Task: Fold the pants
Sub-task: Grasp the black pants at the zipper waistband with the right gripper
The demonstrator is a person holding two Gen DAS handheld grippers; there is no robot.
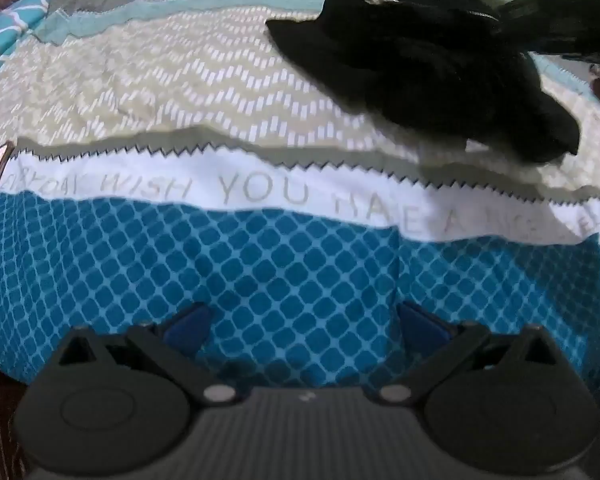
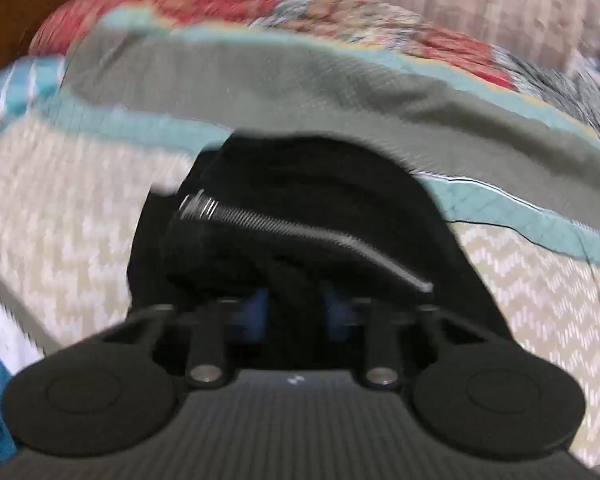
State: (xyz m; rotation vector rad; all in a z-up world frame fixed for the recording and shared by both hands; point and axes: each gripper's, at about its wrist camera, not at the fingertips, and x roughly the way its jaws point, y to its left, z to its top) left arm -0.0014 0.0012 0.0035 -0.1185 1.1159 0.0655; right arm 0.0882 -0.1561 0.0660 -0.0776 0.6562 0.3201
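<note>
The black pants (image 2: 300, 216), a blurred bunched heap with a metal zipper (image 2: 300, 232), lie on the patchwork bed (image 1: 180, 92), pinched by the right gripper (image 2: 296, 312), its fingers half hidden, while the left gripper (image 1: 300, 320) hangs spread, empty.

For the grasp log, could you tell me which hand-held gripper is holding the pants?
The right hand-held gripper, clamped on the black pants; the left hand-held gripper gapes empty.

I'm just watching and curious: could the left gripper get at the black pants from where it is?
Probably yes. The left gripper is open and empty over the blue-patterned bedspread, and only bare bedding lies between it and the black pants, bunched further away.
</note>
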